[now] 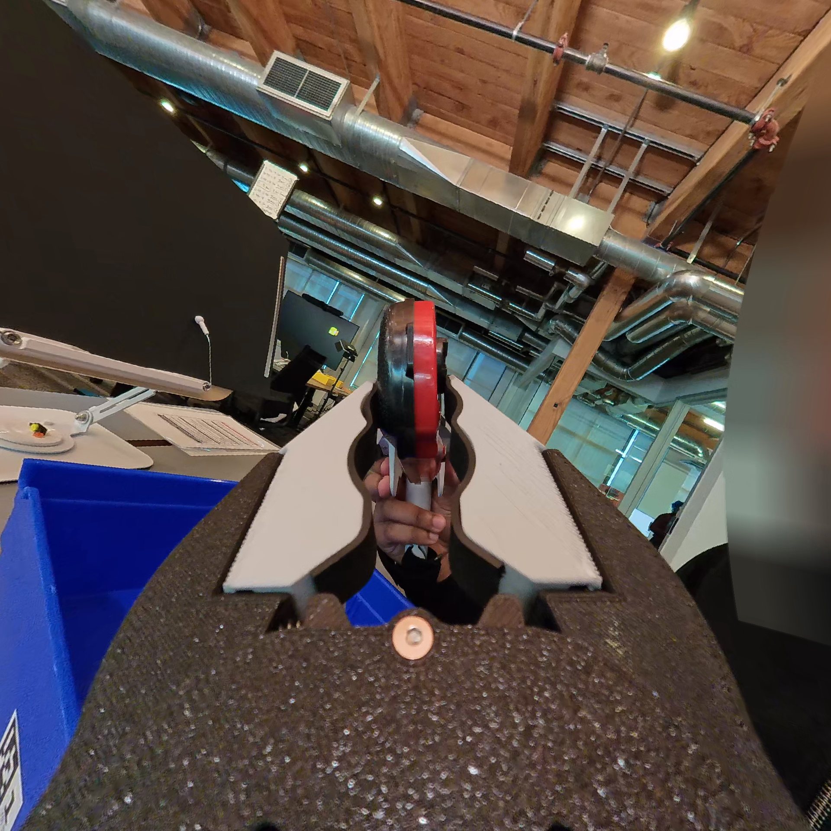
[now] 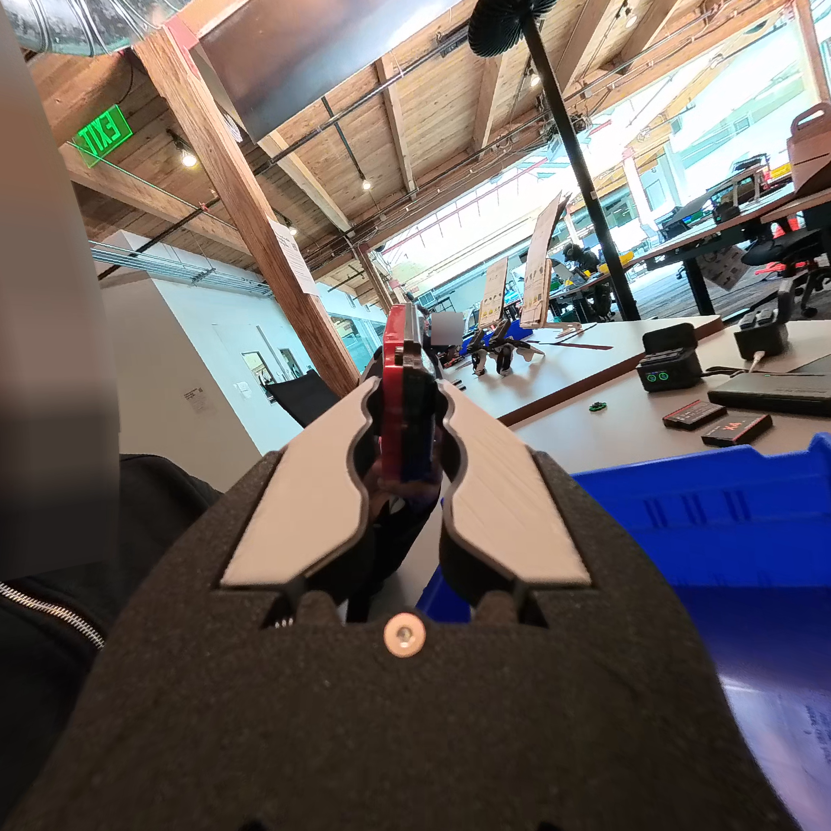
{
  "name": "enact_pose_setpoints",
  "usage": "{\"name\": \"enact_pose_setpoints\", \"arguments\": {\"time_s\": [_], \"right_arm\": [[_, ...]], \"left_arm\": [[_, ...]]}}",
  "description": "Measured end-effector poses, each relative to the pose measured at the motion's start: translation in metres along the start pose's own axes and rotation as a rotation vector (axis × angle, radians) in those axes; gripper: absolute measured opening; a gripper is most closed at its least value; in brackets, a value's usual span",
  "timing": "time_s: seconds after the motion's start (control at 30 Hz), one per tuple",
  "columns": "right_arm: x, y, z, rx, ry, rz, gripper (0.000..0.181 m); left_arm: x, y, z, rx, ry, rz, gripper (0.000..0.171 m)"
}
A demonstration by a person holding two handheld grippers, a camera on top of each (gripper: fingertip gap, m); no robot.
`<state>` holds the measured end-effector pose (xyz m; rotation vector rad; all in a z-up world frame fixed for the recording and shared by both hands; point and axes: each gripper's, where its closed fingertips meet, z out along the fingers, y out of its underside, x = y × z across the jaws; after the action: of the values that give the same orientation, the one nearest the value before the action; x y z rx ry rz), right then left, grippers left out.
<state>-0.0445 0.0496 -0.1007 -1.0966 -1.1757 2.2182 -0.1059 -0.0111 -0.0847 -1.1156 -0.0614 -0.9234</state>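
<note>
My left gripper (image 1: pixel 411 398) is shut on a flat red and black toy-like object (image 1: pixel 422 377), held upright and edge-on between its fingertips, raised toward the ceiling. Behind the object a hand (image 1: pixel 404 517) grips the other gripper's handle. My right gripper (image 2: pixel 407 393) is shut on the same red, black and blue object (image 2: pixel 395 359) from the opposite side. Both grippers face each other with the object between them. A blue plastic bin (image 1: pixel 67 562) sits below on the left, and it also shows in the right wrist view (image 2: pixel 697 508).
A white jointed lamp arm (image 1: pixel 103 364) and a paper sheet (image 1: pixel 202 427) lie on the grey table. In the right wrist view, black charger boxes (image 2: pixel 670 364), black cards (image 2: pixel 694 413) and spare grippers (image 2: pixel 494 350) are on the table (image 2: pixel 562 391). A black zipped jacket (image 2: pixel 45 607) is close at the left. Spacing between my two grippers at the tips: around 9 cm.
</note>
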Motion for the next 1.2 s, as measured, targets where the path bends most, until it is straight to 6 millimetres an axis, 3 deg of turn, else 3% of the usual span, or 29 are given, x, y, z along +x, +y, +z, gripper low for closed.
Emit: {"name": "enact_pose_setpoints", "arguments": {"time_s": [0.23,1.2], "right_arm": [[0.0004,-0.0055,-0.0015,0.07,0.004,-0.008,0.026],[-0.0002,-0.0079,-0.0052,0.086,-0.01,0.011,0.027]], "left_arm": [[-0.002,0.0035,0.0013,-0.009,-0.007,-0.008,0.027],[-0.0057,0.0086,0.0026,-0.014,0.001,-0.042,0.027]]}}
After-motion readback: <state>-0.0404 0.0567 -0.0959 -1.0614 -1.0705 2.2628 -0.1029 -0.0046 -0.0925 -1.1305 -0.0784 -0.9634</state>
